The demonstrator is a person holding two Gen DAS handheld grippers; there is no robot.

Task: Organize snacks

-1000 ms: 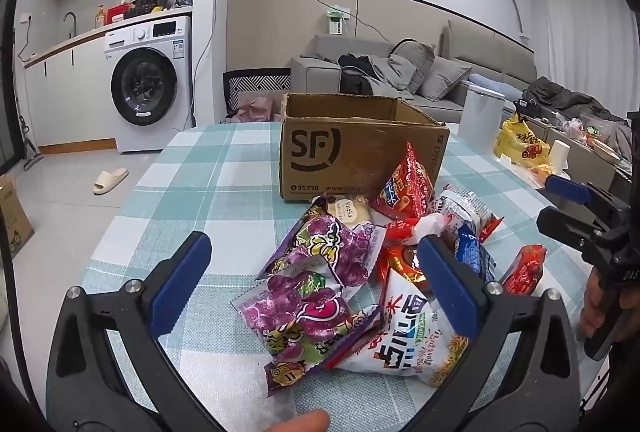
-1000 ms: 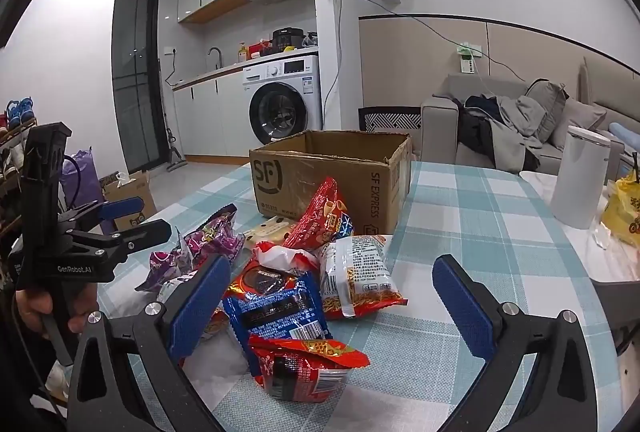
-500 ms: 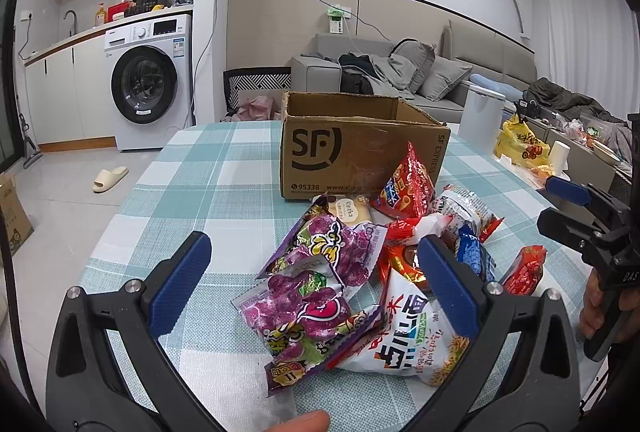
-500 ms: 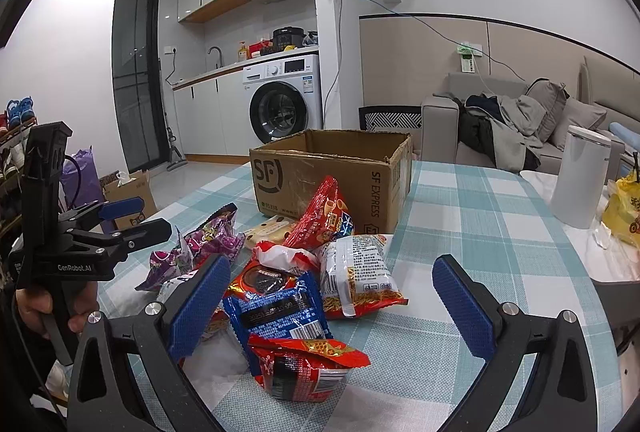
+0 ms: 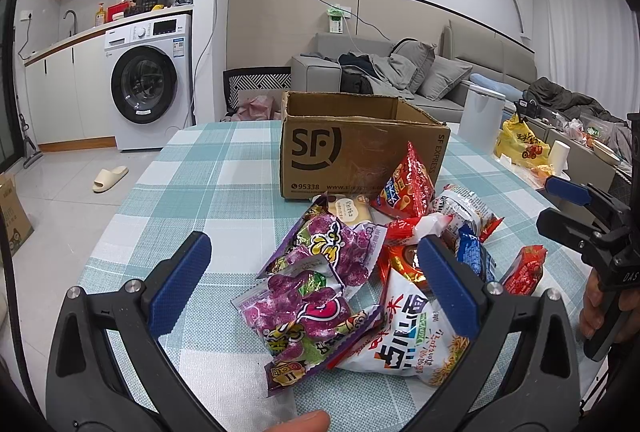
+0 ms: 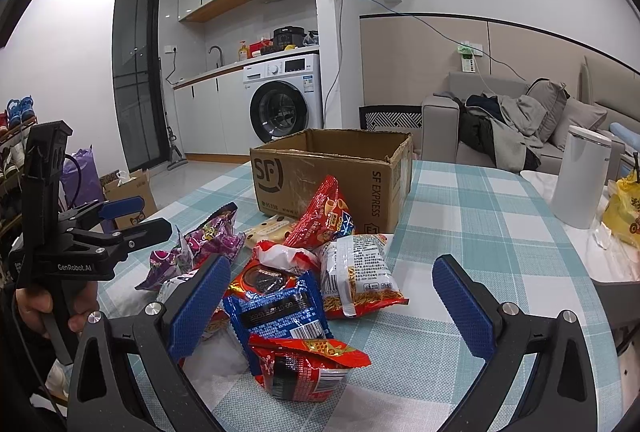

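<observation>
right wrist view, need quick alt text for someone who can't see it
An open right gripper hovers over a pile of snack packets, nearest a red packet and a blue packet, on a teal checked tablecloth. Behind the pile stands an open SF Express cardboard box. The left gripper, open and hand-held, is at the left edge.

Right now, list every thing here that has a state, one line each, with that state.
Left gripper: open, empty, over the purple packets.
Right gripper: open, empty, over the blue packet.
Cardboard box: open on top, upright, inside hidden.
Purple snack packets: sealed, lying on the table.
Blue packet: sealed, lying flat.
Red triangular bag: leaning on the box.
Washing machine: door shut.
</observation>
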